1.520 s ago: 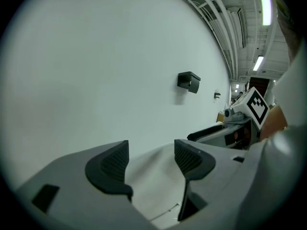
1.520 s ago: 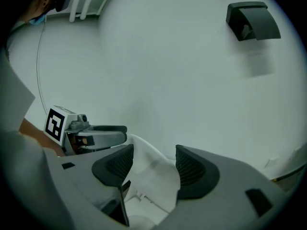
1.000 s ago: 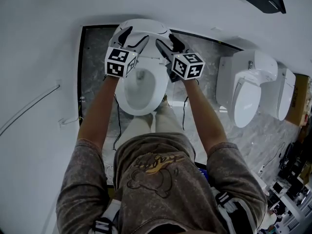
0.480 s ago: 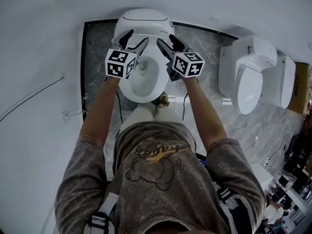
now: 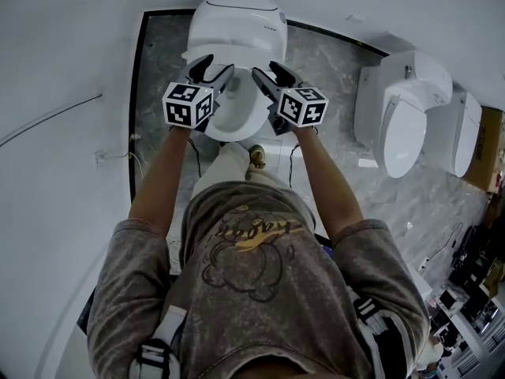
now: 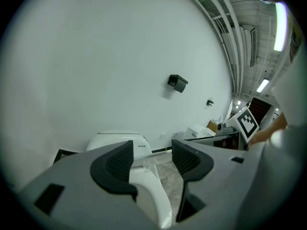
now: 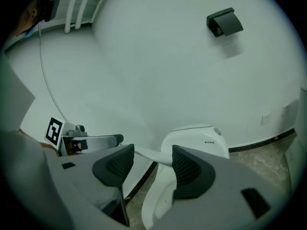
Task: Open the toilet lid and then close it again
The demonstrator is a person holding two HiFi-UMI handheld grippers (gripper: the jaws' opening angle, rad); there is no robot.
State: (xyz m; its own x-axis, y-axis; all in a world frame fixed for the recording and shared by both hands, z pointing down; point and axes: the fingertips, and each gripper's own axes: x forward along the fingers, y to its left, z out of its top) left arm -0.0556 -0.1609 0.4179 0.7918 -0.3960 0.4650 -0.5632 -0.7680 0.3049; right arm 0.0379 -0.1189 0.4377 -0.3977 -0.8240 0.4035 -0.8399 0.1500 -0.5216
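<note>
A white toilet point(image 5: 237, 22) stands against the wall, its bowl point(image 5: 237, 115) showing between my two grippers. My left gripper point(image 5: 215, 65) hangs over the bowl's left rim and my right gripper point(image 5: 268, 69) over the right rim. A thin white lid edge point(image 6: 146, 163) crosses the gap beyond the left gripper point(image 6: 151, 152), whose jaws have just been closing a little but still stand wide apart. The same lid edge point(image 7: 148, 155) runs across the gap of the right gripper point(image 7: 152, 157), also wide. I cannot tell whether any pad touches the lid.
Two more white toilets point(image 5: 398, 133) point(image 5: 458, 144) stand to the right on the marble floor point(image 5: 158, 93). A black box point(image 6: 177, 83) is fixed high on the wall. A cable point(image 5: 47, 121) runs along the left wall. Gear clutters the floor at the bottom right point(image 5: 473, 290).
Both grippers have drawn back from the toilet's rear toward the person. More of the toilet's rounded back part now shows beyond their tips.
</note>
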